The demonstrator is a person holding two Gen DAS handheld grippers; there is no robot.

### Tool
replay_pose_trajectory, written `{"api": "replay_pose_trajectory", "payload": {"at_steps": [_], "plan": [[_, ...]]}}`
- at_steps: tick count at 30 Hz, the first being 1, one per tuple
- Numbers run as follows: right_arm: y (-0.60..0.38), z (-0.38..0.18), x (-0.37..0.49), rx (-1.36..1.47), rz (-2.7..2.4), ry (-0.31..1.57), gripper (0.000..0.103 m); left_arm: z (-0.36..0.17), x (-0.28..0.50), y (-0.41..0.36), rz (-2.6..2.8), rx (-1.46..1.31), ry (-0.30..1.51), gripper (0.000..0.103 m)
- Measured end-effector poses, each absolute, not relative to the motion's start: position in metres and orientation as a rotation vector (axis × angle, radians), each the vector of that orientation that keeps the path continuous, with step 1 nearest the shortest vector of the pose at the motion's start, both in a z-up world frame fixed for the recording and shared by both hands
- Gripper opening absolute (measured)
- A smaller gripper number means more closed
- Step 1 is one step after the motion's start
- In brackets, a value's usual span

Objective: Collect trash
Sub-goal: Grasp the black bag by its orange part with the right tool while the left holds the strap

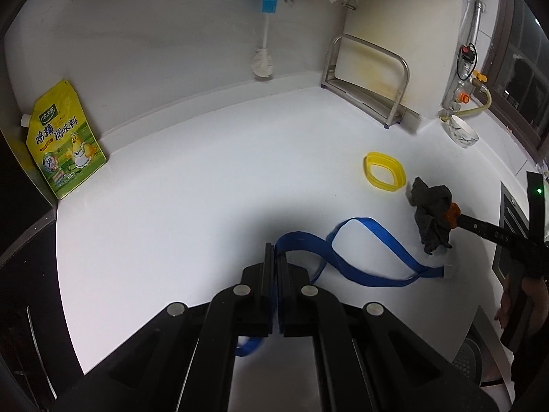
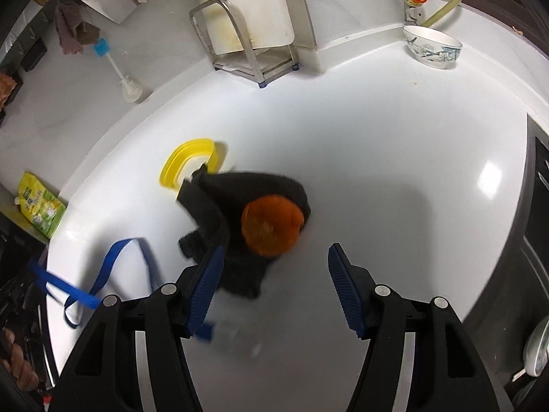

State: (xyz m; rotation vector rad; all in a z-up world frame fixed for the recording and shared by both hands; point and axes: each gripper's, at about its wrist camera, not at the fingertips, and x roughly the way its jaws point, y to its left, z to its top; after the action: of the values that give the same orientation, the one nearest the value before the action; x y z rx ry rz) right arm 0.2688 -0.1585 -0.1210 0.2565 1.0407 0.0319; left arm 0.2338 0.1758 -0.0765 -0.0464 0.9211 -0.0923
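The left gripper [image 1: 276, 267] has its jaws pressed together on a blue strap [image 1: 357, 257], which runs out from between them in loose loops over the counter [image 1: 206, 206] to a small pale end piece. The right gripper [image 2: 274, 281] has its jaws spread wide with nothing between them, hanging over a dark rag [image 2: 219, 213] on which lies an orange peel [image 2: 271, 226]; in the left wrist view its tip sits right at the rag, though I cannot tell whether it touches. The strap looks light, flat and limp, so I would expect it to trail and drag rather than lift as one piece. The rag is soft and crumpled and should bunch up easily between the jaws; the peel looks thin, curled and light, and could slide off if the rag is pulled from one edge, so a hold down over peel and rag together seems the safer place. A yellow ring [image 2: 192, 161], stiff plastic by the look of it, lies just beside the rag. The counter is white, glossy and probably slippery. Further back stand a rack [image 2: 247, 44] with a board, a bowl [image 2: 432, 48], a brush [image 1: 264, 44] against the wall, a yellow pouch [image 1: 68, 140], and cloths hanging above.
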Motion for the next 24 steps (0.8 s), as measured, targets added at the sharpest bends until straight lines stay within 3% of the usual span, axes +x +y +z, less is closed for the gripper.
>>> {"api": "replay_pose_trajectory", "payload": {"at_steps": [8, 16, 24], "plan": [[-0.156, -0.133, 0.289, 0.239, 0.003, 1.050, 0.060, -0.079, 0.238, 0.176, -0.128, -0.042, 0.929, 0.002], [-0.148, -0.133, 0.288, 0.215, 0.018, 1.059, 0.014, -0.083, 0.245, 0.172, -0.151, -0.043, 0.940, 0.002], [-0.155, -0.119, 0.276, 0.239, -0.004, 1.033, 0.009, -0.079, 0.244, 0.159, -0.180, -0.041, 0.932, 0.002]]}}
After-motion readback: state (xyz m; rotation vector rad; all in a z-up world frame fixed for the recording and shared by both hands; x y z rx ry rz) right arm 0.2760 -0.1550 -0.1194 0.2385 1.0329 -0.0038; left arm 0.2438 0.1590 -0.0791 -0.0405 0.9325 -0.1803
